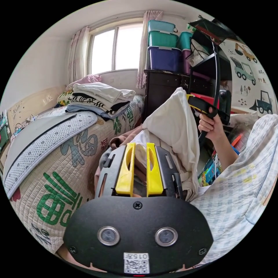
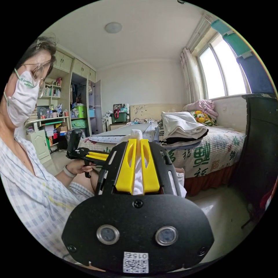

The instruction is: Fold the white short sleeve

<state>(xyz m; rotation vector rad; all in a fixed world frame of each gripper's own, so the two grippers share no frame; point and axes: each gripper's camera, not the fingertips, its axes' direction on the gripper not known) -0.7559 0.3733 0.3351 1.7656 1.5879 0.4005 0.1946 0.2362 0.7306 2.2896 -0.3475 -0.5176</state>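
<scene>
In the left gripper view, the left gripper (image 1: 140,150) pinches a fold of the white cotton short-sleeve shirt (image 1: 173,127) between its yellow jaws, the cloth lifted in the air beside the quilted bed (image 1: 72,162). In the right gripper view, the right gripper (image 2: 138,146) has its jaws pressed together on another bunch of that shirt (image 2: 138,173), with a stack of folded clothes (image 2: 181,127) lying on the bed behind.
</scene>
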